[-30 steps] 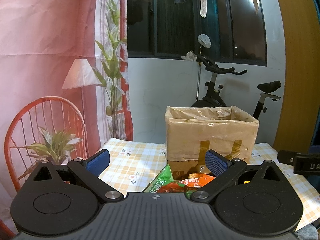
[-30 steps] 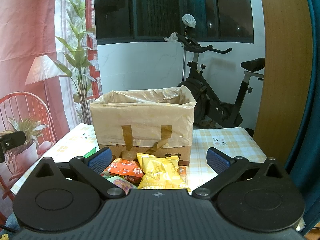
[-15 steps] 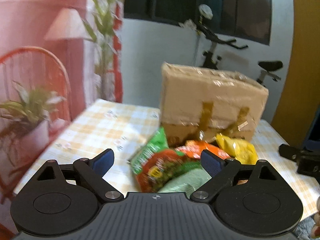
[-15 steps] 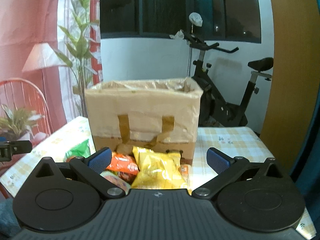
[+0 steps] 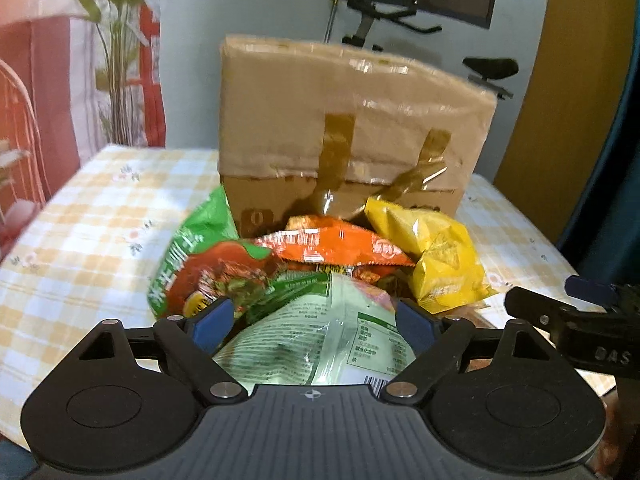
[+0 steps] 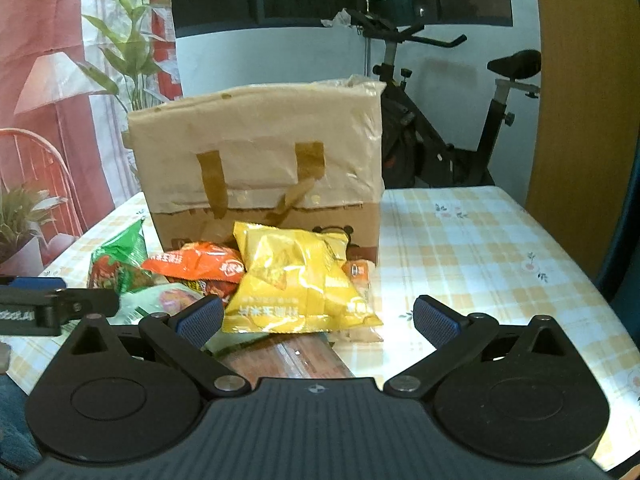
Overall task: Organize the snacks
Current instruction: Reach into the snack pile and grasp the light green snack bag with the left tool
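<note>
We count one taped box (image 6: 260, 168) on the counter (image 6: 480, 248) and five visible snack packs: green-red (image 5: 200, 264), orange (image 5: 332, 246), yellow (image 6: 296, 280), pale green (image 5: 312, 336), reddish-brown (image 6: 292, 356), the last mostly hidden. Left tool (image 5: 314, 320) has been closing yet stays released around the pale pack; right tool (image 6: 318, 316) released.

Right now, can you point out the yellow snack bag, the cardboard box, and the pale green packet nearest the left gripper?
yellow snack bag (image 6: 296, 280): right wrist view, middle of its crinkled front.
cardboard box (image 6: 260, 128): right wrist view, upper front wall above the tape strips.
pale green packet (image 5: 316, 336): left wrist view, its printed back between the open jaws.
</note>
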